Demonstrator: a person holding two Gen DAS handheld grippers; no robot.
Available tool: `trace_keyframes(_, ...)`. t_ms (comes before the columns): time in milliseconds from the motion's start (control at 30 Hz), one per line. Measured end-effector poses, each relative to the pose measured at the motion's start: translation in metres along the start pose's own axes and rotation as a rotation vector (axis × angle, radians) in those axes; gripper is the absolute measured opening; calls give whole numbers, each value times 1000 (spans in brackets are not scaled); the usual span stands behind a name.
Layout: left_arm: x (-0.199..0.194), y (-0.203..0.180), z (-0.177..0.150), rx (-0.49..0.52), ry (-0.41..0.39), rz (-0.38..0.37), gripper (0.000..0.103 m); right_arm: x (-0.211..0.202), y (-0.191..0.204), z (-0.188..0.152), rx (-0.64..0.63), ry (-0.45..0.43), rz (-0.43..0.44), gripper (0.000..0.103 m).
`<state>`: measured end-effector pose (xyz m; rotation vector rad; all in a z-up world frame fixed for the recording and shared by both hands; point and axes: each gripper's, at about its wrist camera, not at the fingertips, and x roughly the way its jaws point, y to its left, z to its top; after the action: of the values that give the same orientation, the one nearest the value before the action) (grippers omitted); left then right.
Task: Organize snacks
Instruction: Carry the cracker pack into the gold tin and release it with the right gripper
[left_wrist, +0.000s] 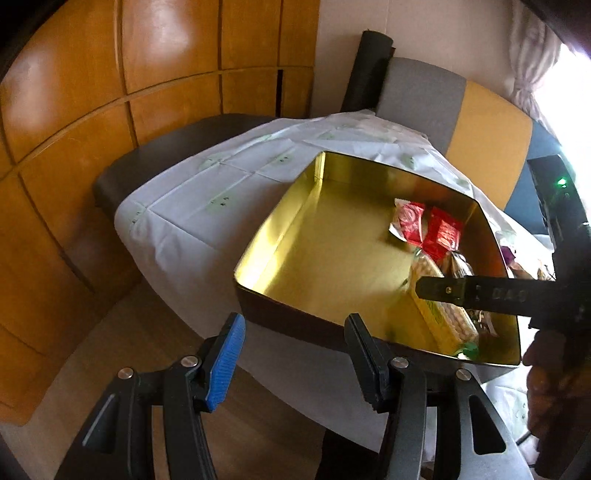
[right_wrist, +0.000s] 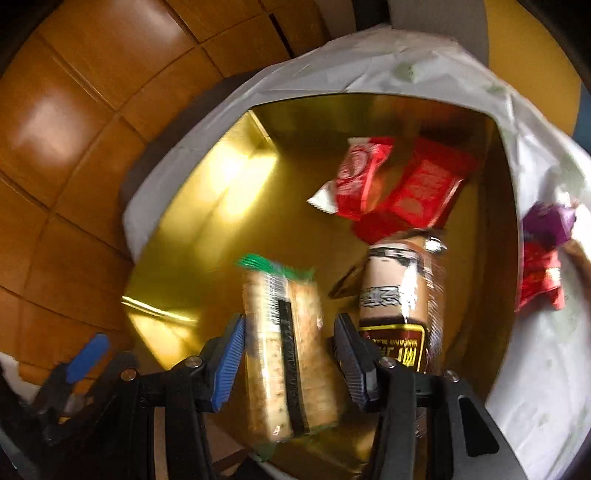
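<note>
We see the gold tin (right_wrist: 207, 206) on the white cloth (left_wrist: 192, 192) already with 2 red packets (right_wrist: 406, 184) and a brown pack (right_wrist: 399, 295); our right gripper (right_wrist: 290, 354) holds the cracker pack (right_wrist: 284, 354) above it, the left gripper (left_wrist: 295, 354) stands apart, empty, and 2 small snacks (right_wrist: 543, 251) remain outside

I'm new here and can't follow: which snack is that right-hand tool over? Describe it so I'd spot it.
Find the gold tin on the white cloth. Between the right gripper fingers lies the cracker pack: long, pale, green-ended, unlike the red packets and brown pack.
</note>
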<state>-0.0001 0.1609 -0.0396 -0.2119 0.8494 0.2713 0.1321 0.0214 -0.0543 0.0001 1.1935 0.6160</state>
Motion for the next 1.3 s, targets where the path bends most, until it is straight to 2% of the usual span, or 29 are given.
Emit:
trace_keyframes(67,1,-5,-1,11,2,-6,57,-2,1,-3,-46,-10,-60,51)
trace_keyframes(200,2,-12,-3,28,9,-14,57,-5,-2,-11,-84,-26,-90,51)
trace_keyframes(333,2,-15,-4,38,10,-14,57,-16,-4,-10,-63,-39,-33,51)
trace_keyframes(467,0,-16,-4,41,7,-17,57,-24,-7,-14,-47,-57,-11,52)
trace_keyframes(600,-1,-16,-2,32,1,-13,57,-36,-8,-15,-19,-103,40,52)
trace_keyframes(700,-1,-16,-2,33,1,-13,57,-47,-5,-18,-37,-154,26,51)
trace_keyframes(733,-1,-16,-2,34,1,-14,57,-52,-4,-19,-42,-179,18,44)
trace_keyframes(800,-1,-15,-3,31,2,-13,57,-58,-3,-20,-43,-200,36,20)
trace_keyframes(867,0,-15,-2,30,4,-16,57,-53,0,-20,-50,-175,27,20)
trace_keyframes(933,1,-16,-4,36,8,-21,57,-39,4,-22,-65,-122,20,14)
trace_keyframes(1000,1,-18,-5,44,11,-21,57,-35,10,-24,-74,-122,68,14)
trace_keyframes(1100,1,-16,-4,40,5,-20,57,-28,12,-23,-53,-78,154,14)
trace_keyframes(1300,4,-19,-5,47,15,-19,57,-34,8,-25,-48,-92,123,15)
